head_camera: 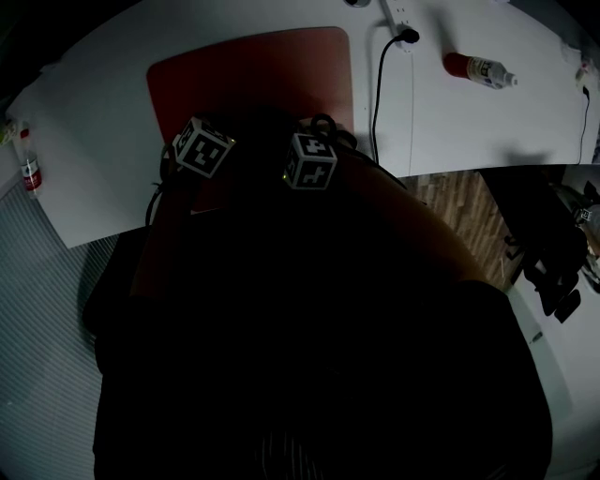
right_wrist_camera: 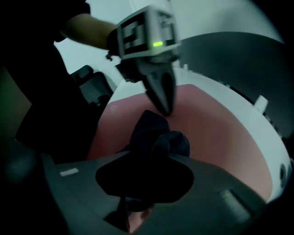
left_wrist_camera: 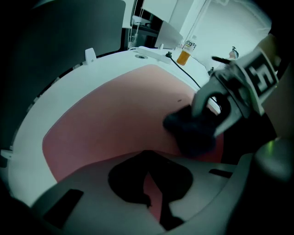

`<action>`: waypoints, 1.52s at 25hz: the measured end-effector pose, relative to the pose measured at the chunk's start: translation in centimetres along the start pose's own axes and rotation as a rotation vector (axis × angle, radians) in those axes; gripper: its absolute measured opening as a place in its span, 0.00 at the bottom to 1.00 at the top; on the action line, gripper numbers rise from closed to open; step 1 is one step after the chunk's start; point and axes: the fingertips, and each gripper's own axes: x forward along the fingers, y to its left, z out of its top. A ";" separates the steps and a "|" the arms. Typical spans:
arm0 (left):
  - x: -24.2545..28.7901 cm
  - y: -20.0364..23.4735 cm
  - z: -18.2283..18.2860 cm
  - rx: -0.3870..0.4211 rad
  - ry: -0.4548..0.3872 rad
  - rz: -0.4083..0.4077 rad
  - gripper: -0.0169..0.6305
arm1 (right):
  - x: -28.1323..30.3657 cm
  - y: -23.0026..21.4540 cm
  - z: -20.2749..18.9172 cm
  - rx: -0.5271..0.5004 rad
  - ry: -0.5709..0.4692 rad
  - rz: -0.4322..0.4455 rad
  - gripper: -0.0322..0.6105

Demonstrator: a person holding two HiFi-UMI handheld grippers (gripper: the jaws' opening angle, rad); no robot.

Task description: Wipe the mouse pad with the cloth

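A red mouse pad [head_camera: 253, 70] lies on the white table [head_camera: 94, 122]; it also fills the left gripper view [left_wrist_camera: 115, 119] and the right gripper view [right_wrist_camera: 216, 133]. My right gripper [right_wrist_camera: 149, 176] is shut on a dark bunched cloth [right_wrist_camera: 156, 135], which rests on the pad's near part. Seen from the left gripper view, the cloth [left_wrist_camera: 189, 131] hangs under the right gripper [left_wrist_camera: 206, 121]. My left gripper [right_wrist_camera: 166, 108] is shut, its tips down on the pad just beyond the cloth. In its own view the left gripper [left_wrist_camera: 149, 183] holds nothing. In the head view only the two marker cubes [head_camera: 204, 148] [head_camera: 311, 161] show.
A black cable [head_camera: 377, 89] runs from a power strip [head_camera: 401, 26] down the table right of the pad. A red-filled bottle [head_camera: 478, 69] lies at the back right, a small bottle [head_camera: 30, 171] at the left edge. Wooden floor [head_camera: 459, 202] lies beyond the table's right front edge.
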 end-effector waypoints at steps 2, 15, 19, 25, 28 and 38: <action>-0.1 0.0 0.1 -0.009 -0.007 0.003 0.04 | 1.0 1.8 0.5 -0.071 0.027 0.000 0.20; -0.3 -0.2 0.2 -0.006 -0.026 0.005 0.04 | -5.8 -11.7 -6.1 0.109 0.046 -0.184 0.20; -0.3 -0.2 0.4 -0.003 -0.032 0.006 0.04 | -6.2 -12.2 -6.2 0.136 0.071 -0.199 0.20; -0.4 -0.2 0.2 0.000 -0.028 0.003 0.04 | -1.4 -2.0 -2.0 -0.065 0.093 -0.039 0.20; -0.2 0.1 0.1 -0.003 -0.025 0.013 0.04 | 1.0 3.1 -0.5 -0.173 0.110 0.041 0.20; -0.3 -0.1 0.3 -0.004 -0.041 0.013 0.04 | -1.2 -1.9 -2.7 -0.134 0.093 -0.059 0.20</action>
